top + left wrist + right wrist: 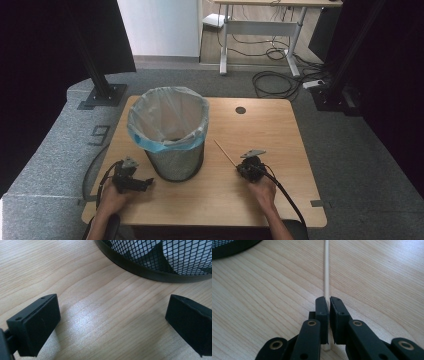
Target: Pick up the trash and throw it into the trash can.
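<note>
While the wire bin (172,135) with its clear liner stands on the wooden table (280,130), the right gripper (248,168) sits to the right of that bin with its jaws pinched together on the near end of a thin wooden stick (326,270). From the jaws the stick lies flat on the table and points away toward the bin's right side. Left of the bin, the left gripper (131,181) rests low near the bin's base, jaws spread wide with only bare tabletop between them.
</note>
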A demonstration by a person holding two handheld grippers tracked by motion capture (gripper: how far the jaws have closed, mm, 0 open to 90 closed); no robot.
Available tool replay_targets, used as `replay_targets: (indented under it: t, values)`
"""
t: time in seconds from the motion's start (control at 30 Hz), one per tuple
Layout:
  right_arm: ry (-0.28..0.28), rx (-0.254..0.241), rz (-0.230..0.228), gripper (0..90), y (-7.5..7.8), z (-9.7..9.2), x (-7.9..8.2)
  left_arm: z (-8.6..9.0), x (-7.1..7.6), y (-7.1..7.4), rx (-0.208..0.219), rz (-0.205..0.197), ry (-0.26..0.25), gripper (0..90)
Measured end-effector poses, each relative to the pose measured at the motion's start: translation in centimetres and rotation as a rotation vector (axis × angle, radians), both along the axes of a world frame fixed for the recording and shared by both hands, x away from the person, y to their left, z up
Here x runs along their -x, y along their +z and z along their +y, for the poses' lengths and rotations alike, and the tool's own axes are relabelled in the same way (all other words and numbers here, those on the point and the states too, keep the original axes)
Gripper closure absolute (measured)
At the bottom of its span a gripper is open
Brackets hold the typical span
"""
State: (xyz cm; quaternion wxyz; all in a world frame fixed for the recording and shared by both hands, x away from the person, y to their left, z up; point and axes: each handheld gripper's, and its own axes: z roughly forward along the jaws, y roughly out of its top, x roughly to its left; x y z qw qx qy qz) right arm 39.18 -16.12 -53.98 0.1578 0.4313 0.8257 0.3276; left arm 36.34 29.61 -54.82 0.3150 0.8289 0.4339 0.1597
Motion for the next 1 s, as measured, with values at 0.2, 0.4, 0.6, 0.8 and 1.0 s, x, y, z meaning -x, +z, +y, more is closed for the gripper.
replay_targets:
  t: [0.2, 0.4, 0.6, 0.8, 1.0]
  values:
    - [-0.011, -0.033, 0.042, 84.5, 0.1, -0.3, -0.2, 0.0, 0.0, 0.0, 0.0, 0.0, 0.0, 0.0]
    - [0.003, -0.044, 0.058, 84.5, 0.6, -0.5, -0.1, 0.0, 0.0, 0.0, 0.0, 0.0, 0.0, 0.0]
    - [0.007, -0.076, 0.063, 84.6, 2.4, -1.5, 0.0, 0.0, 0.0, 0.0, 0.001, 0.0, 0.0, 0.0]
    - [0.015, -0.081, 0.06, 84.6, 4.0, -2.1, 0.1, 0.0, 0.0, 0.0, 0.0, 0.0, 0.0, 0.0]
    - [0.029, -0.082, 0.051, 84.6, 6.0, -2.5, 0.1, 0.0, 0.0, 0.0, 0.0, 0.001, 0.0, 0.0]
